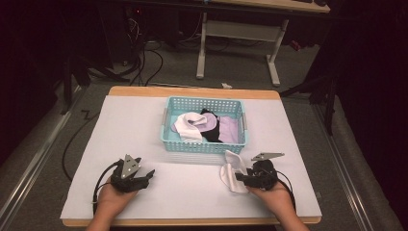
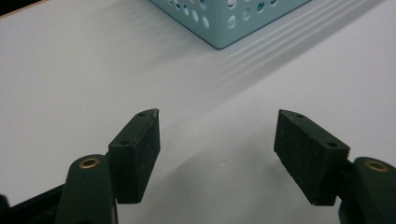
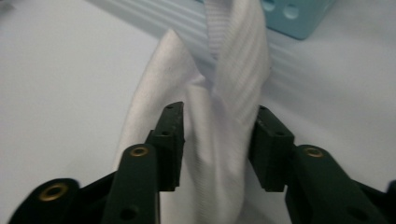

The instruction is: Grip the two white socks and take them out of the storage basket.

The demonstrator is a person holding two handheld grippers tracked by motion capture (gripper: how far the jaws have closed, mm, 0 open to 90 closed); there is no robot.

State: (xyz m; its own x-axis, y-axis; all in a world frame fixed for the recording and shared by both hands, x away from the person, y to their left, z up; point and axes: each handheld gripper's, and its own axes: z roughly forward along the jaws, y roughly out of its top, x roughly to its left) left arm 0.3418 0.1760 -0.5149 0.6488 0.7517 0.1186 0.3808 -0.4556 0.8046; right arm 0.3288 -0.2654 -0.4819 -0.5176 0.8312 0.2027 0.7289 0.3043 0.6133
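Grippers sit near the table's front edge: left gripper (image 1: 150,174) toward the front-left, jaws spread wide over bare white cover (image 1: 192,187) with nothing between them; right gripper (image 3: 215,140) toward the front-right, jaws pinching a white sock (image 3: 224,116). Sock (image 1: 232,171) lies crumpled just in front of the basket's front-right corner. Farther back, mid-table, teal basket (image 1: 204,146) holds white, black and pink socks (image 1: 207,126).

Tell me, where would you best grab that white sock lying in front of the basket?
Grip the white sock at its bunched middle, where folds stand up off the table, coming from the person's side. The right hand-held gripper already straddles that ridge, one jaw on each side. The flat-lying edges offer less to pinch. The left hand-held gripper is open over bare table.
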